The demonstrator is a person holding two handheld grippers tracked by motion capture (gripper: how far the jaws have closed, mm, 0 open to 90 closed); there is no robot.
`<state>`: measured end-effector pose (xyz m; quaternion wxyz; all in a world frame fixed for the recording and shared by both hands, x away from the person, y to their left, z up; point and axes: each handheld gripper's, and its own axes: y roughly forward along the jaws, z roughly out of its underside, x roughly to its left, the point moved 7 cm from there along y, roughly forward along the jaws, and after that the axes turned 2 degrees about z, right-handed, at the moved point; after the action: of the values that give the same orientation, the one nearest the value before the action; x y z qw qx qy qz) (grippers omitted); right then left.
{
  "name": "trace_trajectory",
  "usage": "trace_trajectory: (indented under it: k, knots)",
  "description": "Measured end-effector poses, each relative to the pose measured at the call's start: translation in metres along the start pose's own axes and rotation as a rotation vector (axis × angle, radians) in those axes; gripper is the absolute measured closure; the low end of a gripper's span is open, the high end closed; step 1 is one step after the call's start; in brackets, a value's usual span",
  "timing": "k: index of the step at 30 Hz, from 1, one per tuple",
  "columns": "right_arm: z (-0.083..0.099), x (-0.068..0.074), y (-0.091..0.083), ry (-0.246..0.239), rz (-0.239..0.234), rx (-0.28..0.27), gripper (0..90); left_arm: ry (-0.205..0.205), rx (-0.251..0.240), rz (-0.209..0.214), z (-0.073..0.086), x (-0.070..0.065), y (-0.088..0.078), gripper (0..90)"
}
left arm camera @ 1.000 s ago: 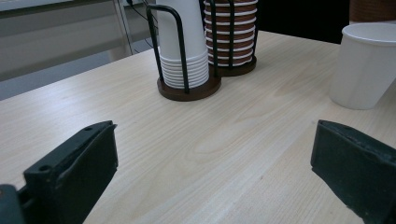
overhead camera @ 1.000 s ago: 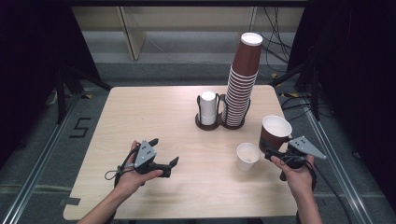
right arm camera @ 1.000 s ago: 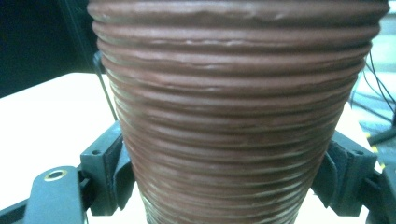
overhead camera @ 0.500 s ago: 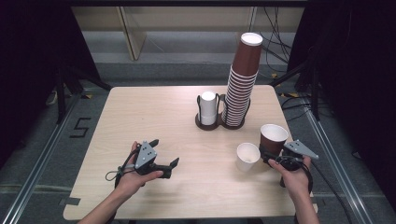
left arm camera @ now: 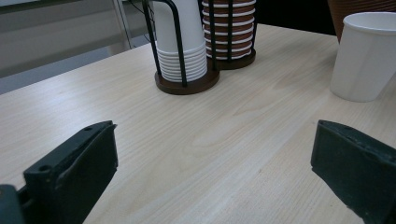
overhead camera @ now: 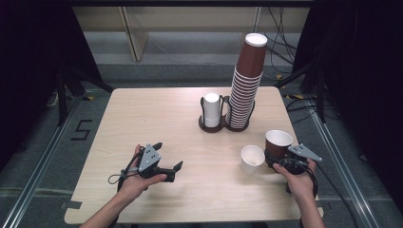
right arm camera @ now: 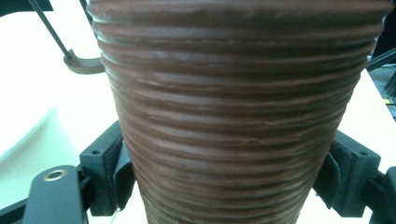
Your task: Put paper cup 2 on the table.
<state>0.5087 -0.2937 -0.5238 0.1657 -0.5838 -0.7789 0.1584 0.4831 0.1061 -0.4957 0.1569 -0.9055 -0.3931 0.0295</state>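
Two grippers: the right gripper [overhead camera: 274, 159] clamps the brown cup [overhead camera: 278, 144] near the table's [overhead camera: 142, 118] right edge – white cup [overhead camera: 252, 160] just beside; the left gripper [overhead camera: 167, 158] gapes over bare wood.

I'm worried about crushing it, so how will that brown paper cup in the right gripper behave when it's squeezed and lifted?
The brown cup looks thin-walled and empty, so probably light and easily dented. Its ribbed side should help the right gripper hold without slipping. Narrow-based, it may tip if nudged.

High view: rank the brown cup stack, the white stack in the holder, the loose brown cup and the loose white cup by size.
1. Brown cup stack, far the tallest.
2. White stack.
3. Brown cup, held in the right gripper.
4. White cup, slightly smaller.
Items 2 and 3 look close; the stack stands farther away, so that order is unsure.
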Motion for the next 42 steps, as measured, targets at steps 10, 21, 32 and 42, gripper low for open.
trace_trajectory:
  k: [10, 21, 32, 42]
  knots:
    - [0.002, 0.005, -0.002, 0.027, 0.003, 0.016, 18.6, -0.004, 0.000, -0.003, 0.001, 0.000, -0.001, 0.0]
    - [0.007, 0.010, -0.002, -0.024, 0.008, 0.061, 17.4, -0.009, 0.010, -0.007, 0.004, 0.002, -0.002, 0.0]
    - [0.010, 0.010, -0.003, -0.025, 0.011, 0.079, 8.6, -0.008, 0.008, -0.008, 0.003, 0.002, -0.002, 0.0]
    - [0.017, 0.011, -0.021, -0.022, -0.006, 0.143, 0.4, -0.007, 0.013, -0.006, 0.005, 0.001, -0.001, 0.0]
